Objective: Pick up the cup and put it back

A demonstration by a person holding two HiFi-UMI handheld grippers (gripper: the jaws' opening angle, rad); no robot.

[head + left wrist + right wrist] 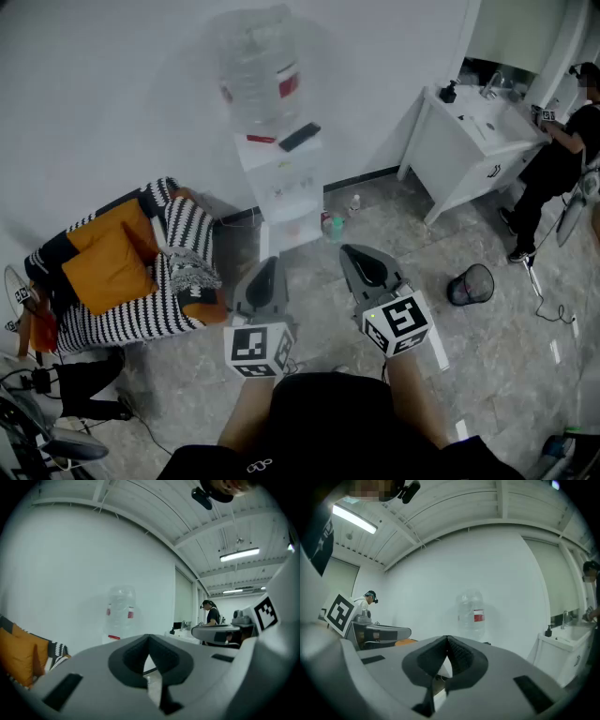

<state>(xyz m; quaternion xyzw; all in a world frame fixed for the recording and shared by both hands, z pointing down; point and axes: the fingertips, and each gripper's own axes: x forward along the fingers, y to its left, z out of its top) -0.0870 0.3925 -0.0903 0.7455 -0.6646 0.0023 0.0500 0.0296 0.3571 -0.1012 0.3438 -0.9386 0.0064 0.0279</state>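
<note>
A white water dispenser (281, 183) with a big clear bottle (260, 70) on top stands against the wall ahead. A black flat thing (299, 137) lies on its top. On the floor by its right foot stands a small green cup-like container (335, 226), too small to tell for certain. My left gripper (266, 272) and right gripper (361, 258) hang side by side above the floor, short of the dispenser. Both are shut with nothing between the jaws. The left gripper (149, 641) points at the bottle (121, 613), and the right gripper (447, 641) faces the bottle (472, 616) too.
A striped sofa with orange cushions (122, 267) stands at the left. At the right are a white sink cabinet (469, 141), a person (553, 159) at it, and a black wire bin (471, 284) on the floor. A small bottle (355, 202) stands near the wall.
</note>
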